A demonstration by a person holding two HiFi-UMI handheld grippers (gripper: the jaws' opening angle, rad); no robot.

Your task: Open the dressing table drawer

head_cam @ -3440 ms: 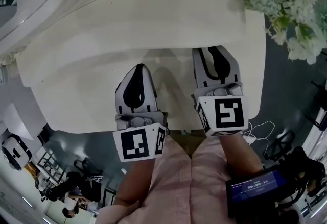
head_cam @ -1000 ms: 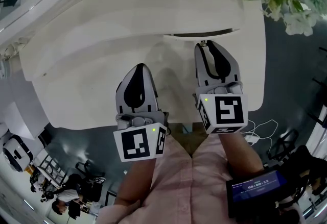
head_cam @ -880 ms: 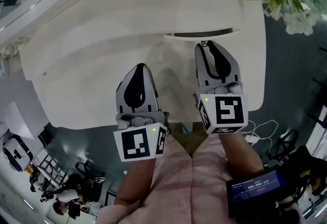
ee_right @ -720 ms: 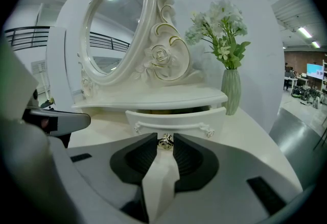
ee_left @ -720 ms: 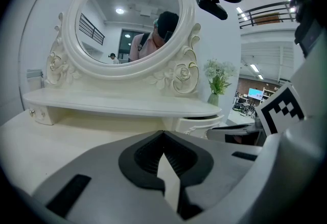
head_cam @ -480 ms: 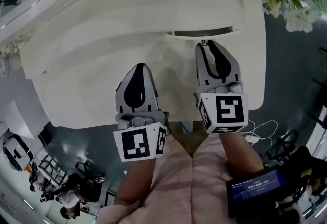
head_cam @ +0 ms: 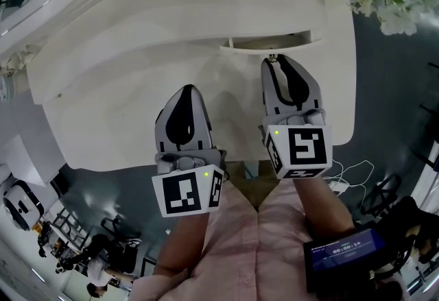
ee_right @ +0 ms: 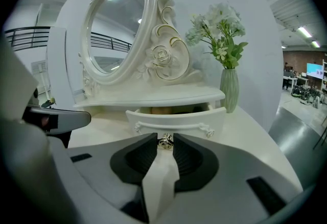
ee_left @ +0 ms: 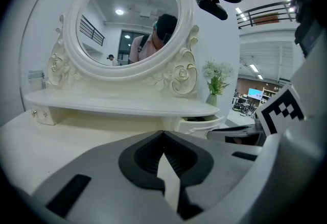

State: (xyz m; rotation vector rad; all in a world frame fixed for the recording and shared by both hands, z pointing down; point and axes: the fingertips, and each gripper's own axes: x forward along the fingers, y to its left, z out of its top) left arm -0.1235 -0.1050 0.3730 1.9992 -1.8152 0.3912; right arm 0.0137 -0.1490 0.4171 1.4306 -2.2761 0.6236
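Note:
The dressing table's small white drawer (head_cam: 269, 45) stands pulled out a little below the shelf, with a dark gap behind its front (ee_right: 176, 118). My right gripper (head_cam: 278, 61) is shut on the drawer's metal knob (ee_right: 164, 141), which sits between the black pads (ee_right: 184, 152). My left gripper (head_cam: 185, 90) hovers over the bare tabletop to the left of the drawer. Its jaws are shut with nothing in them (ee_left: 163, 133).
An oval mirror (ee_left: 127, 19) in a carved white frame rises behind the shelf. A green vase of white flowers (ee_right: 229, 89) stands right of the drawer, near the table's right edge (head_cam: 351, 87). The table's front edge (head_cam: 137, 164) is just ahead of the person's body.
In the earliest frame the drawer was closed. It is now out a little, and the gap behind its front has widened slightly over the last second. Both grippers look still.

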